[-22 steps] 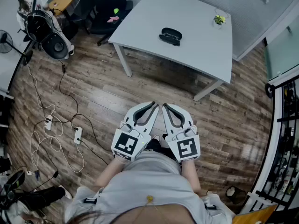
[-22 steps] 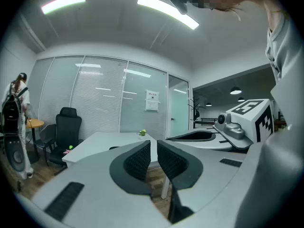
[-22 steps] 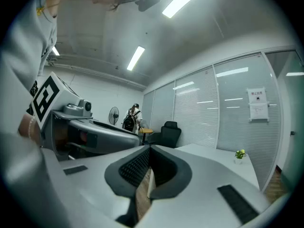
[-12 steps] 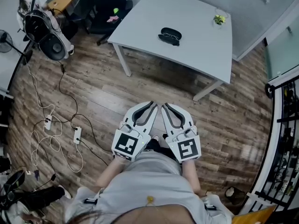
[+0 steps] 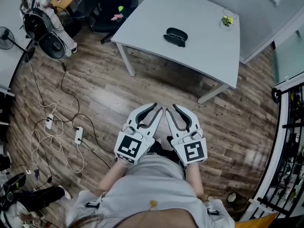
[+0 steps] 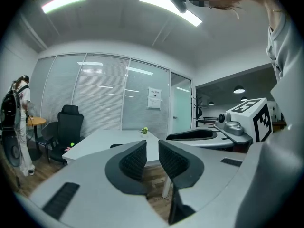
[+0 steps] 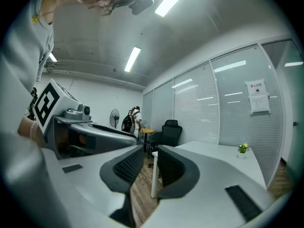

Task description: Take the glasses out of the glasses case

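The black glasses case (image 5: 175, 36) lies on the white table (image 5: 199, 56) across the room; it is too small to tell how its lid stands. Both grippers are held side by side close to the person's body, over the wooden floor and well short of the table. The left gripper (image 5: 155, 112) is open with a narrow gap and nothing between its pads. The right gripper (image 5: 173, 111) is likewise open and empty. In the left gripper view the left gripper (image 6: 152, 152) points towards the table (image 6: 95, 144). In the right gripper view the right gripper (image 7: 150, 158) faces the table's near corner (image 7: 156, 153).
A small potted plant (image 5: 227, 20) stands at the table's far right corner. A black office chair (image 5: 111, 6) sits left of the table. Cables and a power strip (image 5: 78, 136) trail over the floor on the left. A backpack (image 5: 45, 30) and a fan (image 5: 7, 37) stand far left.
The scene has slid slightly in the head view. Both grippers stay together by the body with the same jaw gap.
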Available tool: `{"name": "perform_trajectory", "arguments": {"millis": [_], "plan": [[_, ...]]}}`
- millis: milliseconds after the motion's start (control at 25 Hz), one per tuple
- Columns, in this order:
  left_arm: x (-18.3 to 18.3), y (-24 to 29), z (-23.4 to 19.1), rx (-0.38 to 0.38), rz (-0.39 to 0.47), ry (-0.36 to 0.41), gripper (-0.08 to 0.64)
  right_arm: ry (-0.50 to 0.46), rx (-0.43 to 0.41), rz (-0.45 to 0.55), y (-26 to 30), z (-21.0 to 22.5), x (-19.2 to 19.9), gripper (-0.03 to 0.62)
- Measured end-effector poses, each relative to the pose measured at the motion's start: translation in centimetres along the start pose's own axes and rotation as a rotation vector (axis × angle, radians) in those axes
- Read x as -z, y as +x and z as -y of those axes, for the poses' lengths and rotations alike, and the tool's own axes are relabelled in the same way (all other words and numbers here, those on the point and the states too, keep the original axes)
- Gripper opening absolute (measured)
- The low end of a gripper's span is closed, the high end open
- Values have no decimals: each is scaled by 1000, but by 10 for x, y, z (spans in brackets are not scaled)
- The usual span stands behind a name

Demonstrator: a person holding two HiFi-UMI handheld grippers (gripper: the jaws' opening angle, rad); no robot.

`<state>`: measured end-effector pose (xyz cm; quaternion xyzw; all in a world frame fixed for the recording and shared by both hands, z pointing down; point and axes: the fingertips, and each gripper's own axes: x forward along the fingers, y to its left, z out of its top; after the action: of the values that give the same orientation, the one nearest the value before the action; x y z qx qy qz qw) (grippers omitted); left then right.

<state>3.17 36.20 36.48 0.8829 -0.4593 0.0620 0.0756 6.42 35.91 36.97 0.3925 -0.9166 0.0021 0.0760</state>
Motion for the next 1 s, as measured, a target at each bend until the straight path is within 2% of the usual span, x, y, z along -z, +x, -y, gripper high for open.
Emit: {"name": "perform_trajectory", "arguments": {"millis": [240, 680, 1000], "plan": [[-1, 19, -23, 30, -5, 6, 78, 0, 32, 10, 27, 14, -3, 98], [-24, 82, -104, 119, -2, 42, 78, -16, 92, 12, 119, 56, -23, 98], [-29, 111, -154, 150, -18, 35, 78, 5, 125, -2, 172, 75, -27, 97]]}}
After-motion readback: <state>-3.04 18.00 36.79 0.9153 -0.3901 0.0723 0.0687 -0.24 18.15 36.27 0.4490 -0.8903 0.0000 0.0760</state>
